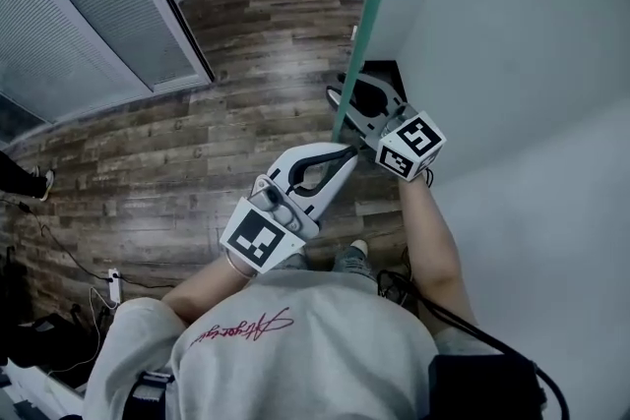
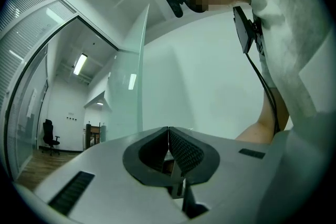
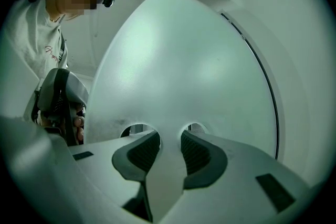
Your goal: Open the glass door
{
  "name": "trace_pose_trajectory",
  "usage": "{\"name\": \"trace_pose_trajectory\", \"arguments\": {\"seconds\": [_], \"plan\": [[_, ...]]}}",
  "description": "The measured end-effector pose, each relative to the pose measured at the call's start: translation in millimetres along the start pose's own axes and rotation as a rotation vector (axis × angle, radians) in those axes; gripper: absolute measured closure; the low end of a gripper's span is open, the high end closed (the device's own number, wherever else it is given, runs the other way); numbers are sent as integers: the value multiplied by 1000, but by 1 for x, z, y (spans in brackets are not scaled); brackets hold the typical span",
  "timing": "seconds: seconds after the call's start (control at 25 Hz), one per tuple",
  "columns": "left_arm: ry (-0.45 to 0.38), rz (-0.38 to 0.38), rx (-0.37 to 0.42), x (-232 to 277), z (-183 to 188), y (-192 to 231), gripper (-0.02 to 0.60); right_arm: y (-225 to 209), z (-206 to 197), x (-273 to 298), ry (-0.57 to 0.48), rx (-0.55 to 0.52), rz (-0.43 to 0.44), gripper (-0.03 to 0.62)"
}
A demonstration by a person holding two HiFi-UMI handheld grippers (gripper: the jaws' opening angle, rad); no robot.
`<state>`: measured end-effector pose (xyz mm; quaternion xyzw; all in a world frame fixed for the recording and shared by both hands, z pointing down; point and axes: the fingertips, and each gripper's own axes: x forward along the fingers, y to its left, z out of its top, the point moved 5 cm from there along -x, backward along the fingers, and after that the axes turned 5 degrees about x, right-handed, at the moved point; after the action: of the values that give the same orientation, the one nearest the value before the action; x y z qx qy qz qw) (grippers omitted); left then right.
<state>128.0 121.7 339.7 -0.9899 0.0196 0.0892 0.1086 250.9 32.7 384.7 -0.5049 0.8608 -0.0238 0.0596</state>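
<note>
The glass door (image 1: 366, 25) shows as a thin green edge running down to the floor, with its frosted white face to the right. My right gripper (image 1: 345, 98) sits on that edge. In the right gripper view the frosted door (image 3: 184, 71) fills the gap between the pads of the right gripper (image 3: 170, 147), which is shut on it. My left gripper (image 1: 351, 150) reaches in from the lower left, its tips close beside the door edge just below the right gripper. Seen in the left gripper view, the left gripper (image 2: 168, 131) has its pads together with nothing between them, and the door (image 2: 128, 92) stands ahead.
Dark wooden floor (image 1: 197, 133) spreads to the left. A glass partition with blinds (image 1: 89, 15) stands at the upper left. A power strip and cables (image 1: 113, 285) lie at the lower left. An office chair (image 2: 50, 136) stands in the far room. The person's shoes (image 1: 357, 251) are below the grippers.
</note>
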Motion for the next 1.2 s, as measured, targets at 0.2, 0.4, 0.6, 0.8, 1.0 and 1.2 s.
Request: {"name": "trace_pose_trajectory", "arguments": {"seconds": [0.2, 0.4, 0.6, 0.8, 1.0, 1.2], "plan": [[28, -33, 12, 31, -2, -28, 569, -9, 4, -28, 0, 0, 33, 464], [44, -44, -26, 57, -2, -47, 569, -16, 9, -51, 8, 3, 73, 464], [19, -103, -32, 85, 1, -66, 569, -25, 15, -72, 14, -1, 104, 464], [9, -161, -62, 110, -2, -83, 568, -35, 20, -92, 22, -3, 135, 464], [2, -229, -86, 131, -2, -102, 569, -42, 24, -113, 14, 9, 150, 464], [-12, -312, -73, 154, -4, -120, 569, -54, 23, -135, 16, 16, 171, 464]]}}
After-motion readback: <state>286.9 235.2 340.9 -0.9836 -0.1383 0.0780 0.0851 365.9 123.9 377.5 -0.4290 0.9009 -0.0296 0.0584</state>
